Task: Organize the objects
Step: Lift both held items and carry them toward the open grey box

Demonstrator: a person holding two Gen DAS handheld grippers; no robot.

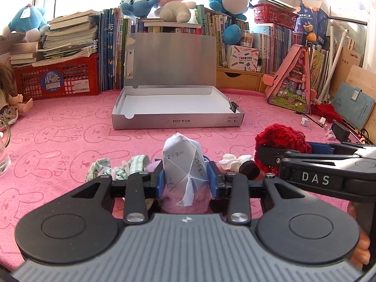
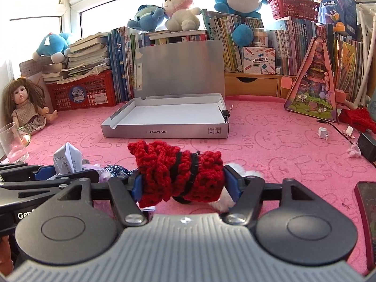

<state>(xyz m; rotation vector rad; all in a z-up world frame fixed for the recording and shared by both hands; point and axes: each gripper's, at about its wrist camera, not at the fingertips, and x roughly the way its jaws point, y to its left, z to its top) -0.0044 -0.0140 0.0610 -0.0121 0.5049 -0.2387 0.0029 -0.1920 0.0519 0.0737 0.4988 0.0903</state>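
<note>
My left gripper is shut on a folded paper shape printed with sums, held just above the pink cloth. My right gripper is shut on a red knitted piece with black bands. Each gripper shows in the other's view: the red knit at the right, the paper shape at the left. An open silver box with its lid upright lies ahead; it also shows in the right wrist view. A black binder clip sits at its right wall.
Green checked fabric and white scraps lie beside the left gripper. A glass and a doll stand at the left. A black adapter and a dark phone lie at the right. Books, red baskets and plush toys line the back.
</note>
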